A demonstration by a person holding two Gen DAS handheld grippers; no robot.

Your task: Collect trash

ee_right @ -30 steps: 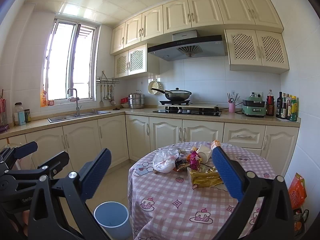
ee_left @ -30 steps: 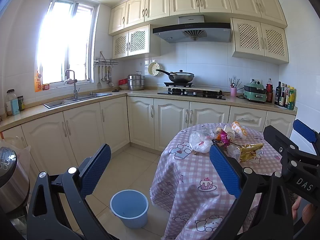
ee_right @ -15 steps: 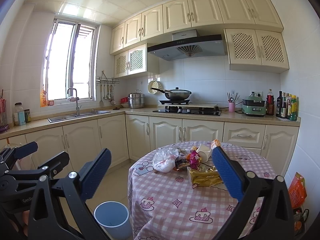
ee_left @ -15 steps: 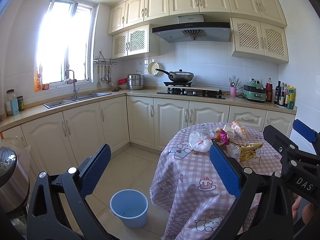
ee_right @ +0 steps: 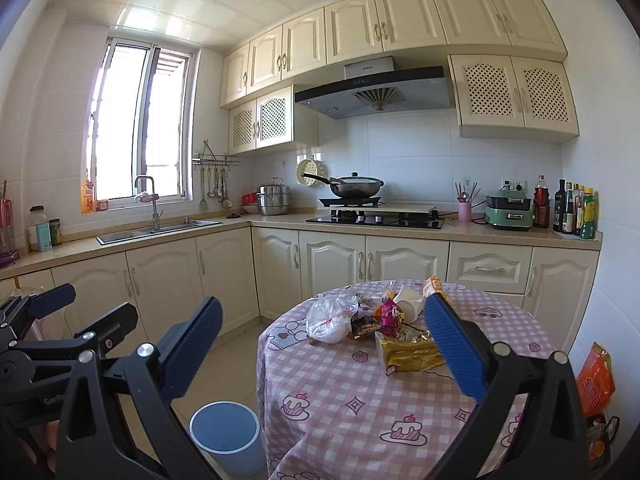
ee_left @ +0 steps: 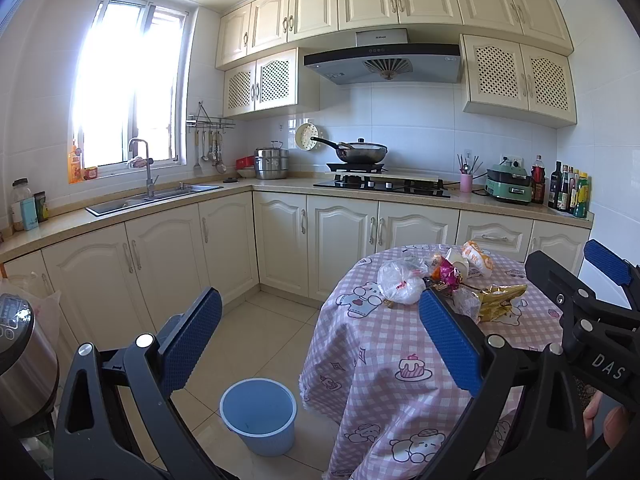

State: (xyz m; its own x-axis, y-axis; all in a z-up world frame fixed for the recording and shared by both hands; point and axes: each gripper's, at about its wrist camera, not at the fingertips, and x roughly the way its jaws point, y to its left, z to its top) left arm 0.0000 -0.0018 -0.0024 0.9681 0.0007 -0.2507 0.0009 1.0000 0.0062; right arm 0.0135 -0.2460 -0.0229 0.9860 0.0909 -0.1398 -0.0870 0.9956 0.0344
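Note:
A heap of trash lies on a round table with a pink checked cloth (ee_right: 360, 392): a white plastic bag (ee_right: 330, 320), a gold foil wrapper (ee_right: 404, 354), a purple wrapper (ee_right: 390, 314), a white paper cup (ee_right: 410, 304) and an orange packet (ee_left: 476, 258). A light blue bin (ee_left: 258, 414) stands on the floor left of the table; it also shows in the right wrist view (ee_right: 226, 436). My left gripper (ee_left: 320, 336) is open and empty, short of the table. My right gripper (ee_right: 324, 344) is open and empty, above the table's near side.
Cream cabinets and a counter run along the back and left, with a sink (ee_left: 152, 198), a hob with a wok (ee_left: 362, 152) and bottles (ee_right: 572, 210). A steel cooker (ee_left: 20, 360) stands at the near left. An orange bag (ee_right: 596, 380) lies right of the table.

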